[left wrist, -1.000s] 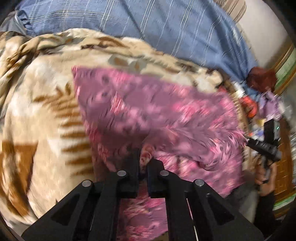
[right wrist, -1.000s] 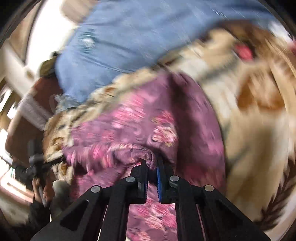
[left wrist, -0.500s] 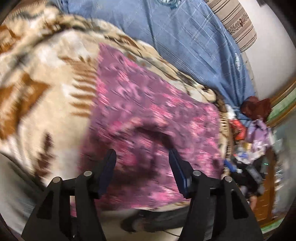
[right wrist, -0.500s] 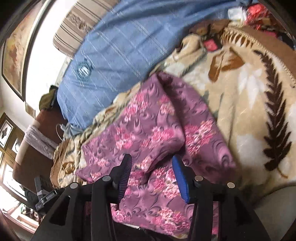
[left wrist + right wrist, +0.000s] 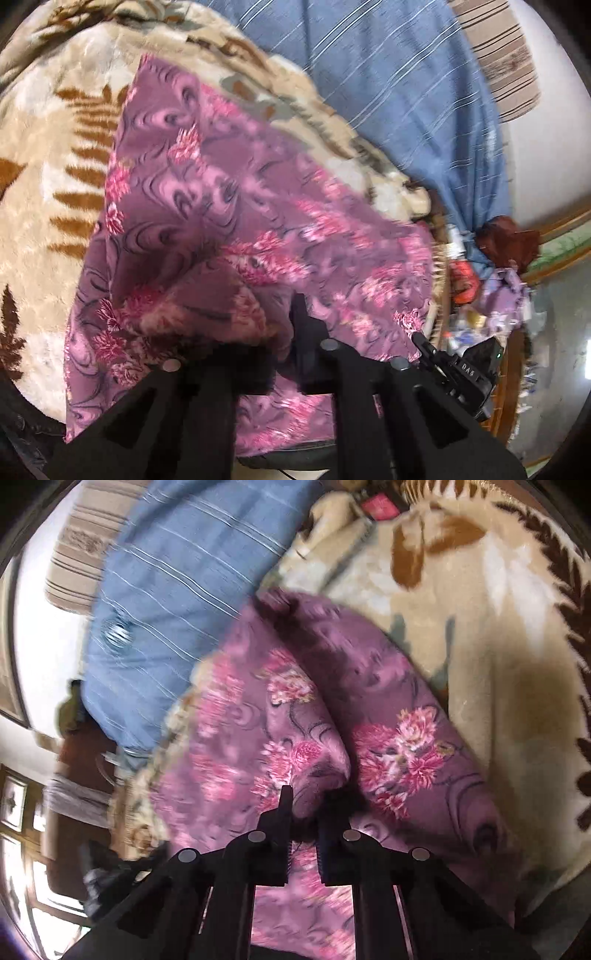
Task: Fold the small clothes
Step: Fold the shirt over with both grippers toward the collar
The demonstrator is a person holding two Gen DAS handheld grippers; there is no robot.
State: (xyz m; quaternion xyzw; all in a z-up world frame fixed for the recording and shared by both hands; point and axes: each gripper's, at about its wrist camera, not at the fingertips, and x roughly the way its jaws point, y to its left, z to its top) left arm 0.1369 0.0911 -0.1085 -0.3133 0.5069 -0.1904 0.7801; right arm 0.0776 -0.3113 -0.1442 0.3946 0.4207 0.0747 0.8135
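Both grippers, left [image 5: 275, 332] & right [image 5: 304, 805], are pinching bunched near-edge folds of the purple floral cloth [image 5: 229, 206]; it's lying on the blanket [image 5: 40, 192], stretching away from both, prob. equally near.

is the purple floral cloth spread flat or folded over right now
Partly folded. The purple floral cloth has a layer doubled over, bunched between the right gripper fingers, and another raised fold at the left gripper, on the beige blanket.

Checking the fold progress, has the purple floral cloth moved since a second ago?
Yes. The purple floral cloth now has its near edge bunched up, lifted off the beige blanket.
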